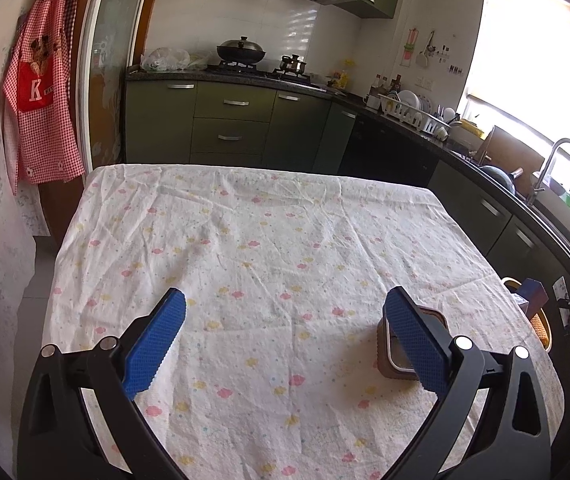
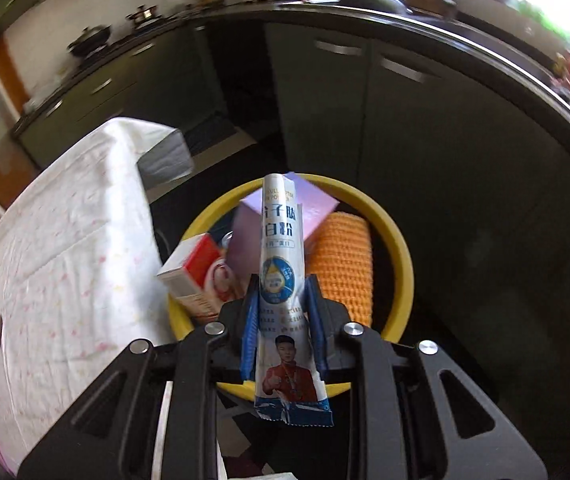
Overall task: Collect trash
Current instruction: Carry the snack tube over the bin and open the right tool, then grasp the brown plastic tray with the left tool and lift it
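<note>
Here, a crinkled foil sachet (image 2: 283, 280) overhangs the round yellow bin (image 2: 399, 248).

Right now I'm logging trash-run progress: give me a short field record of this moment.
right tongs: shut on a blue and white sachet, above the bin
bin: yellow, beside the table; holds a purple box, an orange knit item, a red and white carton
left tongs: open, nothing held
table: one small brown container on the cloth

The left hand-held gripper (image 1: 285, 336) hangs wide-jawed over the tablecloth (image 1: 269, 248).
</note>
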### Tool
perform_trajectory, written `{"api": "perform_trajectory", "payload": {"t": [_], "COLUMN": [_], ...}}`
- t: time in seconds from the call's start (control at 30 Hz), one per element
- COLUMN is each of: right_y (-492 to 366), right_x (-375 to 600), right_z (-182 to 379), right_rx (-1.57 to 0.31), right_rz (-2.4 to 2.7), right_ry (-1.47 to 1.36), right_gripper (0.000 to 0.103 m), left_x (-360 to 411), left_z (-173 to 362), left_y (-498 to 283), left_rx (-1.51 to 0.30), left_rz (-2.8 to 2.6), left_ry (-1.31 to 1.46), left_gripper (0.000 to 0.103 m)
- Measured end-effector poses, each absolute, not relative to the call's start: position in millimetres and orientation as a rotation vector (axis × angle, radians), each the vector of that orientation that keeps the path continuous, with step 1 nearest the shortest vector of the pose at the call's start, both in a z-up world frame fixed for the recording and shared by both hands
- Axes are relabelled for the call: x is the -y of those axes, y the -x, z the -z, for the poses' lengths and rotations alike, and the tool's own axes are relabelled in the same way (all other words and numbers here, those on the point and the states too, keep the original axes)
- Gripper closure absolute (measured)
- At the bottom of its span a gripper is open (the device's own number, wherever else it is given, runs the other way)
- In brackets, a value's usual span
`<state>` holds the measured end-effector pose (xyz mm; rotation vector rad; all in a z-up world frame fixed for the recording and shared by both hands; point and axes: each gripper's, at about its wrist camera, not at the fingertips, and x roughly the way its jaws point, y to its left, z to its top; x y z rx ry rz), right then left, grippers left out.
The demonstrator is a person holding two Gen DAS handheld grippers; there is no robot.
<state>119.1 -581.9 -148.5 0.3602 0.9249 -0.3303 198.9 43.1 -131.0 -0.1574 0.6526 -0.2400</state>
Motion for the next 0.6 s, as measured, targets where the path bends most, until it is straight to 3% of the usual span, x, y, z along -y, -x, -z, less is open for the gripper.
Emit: {"api": "perform_trajectory", "payload": {"t": [0.17, 0.2, 0.23, 0.27, 0.6], "right_y": [-122.9, -123.7, -123.4, -123.9, -92.7], "right_x": [608.2, 607.4, 606.9, 606.7, 588.3], "right_z": [171.7, 174.2, 174.4, 174.4, 154.9], "right_rx": [-0.888, -0.883, -0.878, -0.869, -0.761], "right_rz": [0.363, 0.356, 0.355, 0.355, 0.342], "right_ry": [-0.547, -0.573, -0.593, -0.602, -0.603], "right_gripper": [0.076, 0.071, 0.056, 0.048, 0.042], "left_x": [-39.1, -38.1, -37.1, -36.4, -26.0], "left_z": [133.2, 133.3, 133.4, 133.5, 133.9], "left_y": [-199.8, -199.7, -199.4, -199.6, -197.7], "left_rx": [-0.663, -0.663, -0.662, -0.661, -0.666], "left_rz": [0.248, 0.248, 0.248, 0.247, 0.279], "left_ry": [0.147, 0.142, 0.136, 0.131, 0.105], "left_gripper": [0.005, 0.005, 0.005, 0.005, 0.005]}}
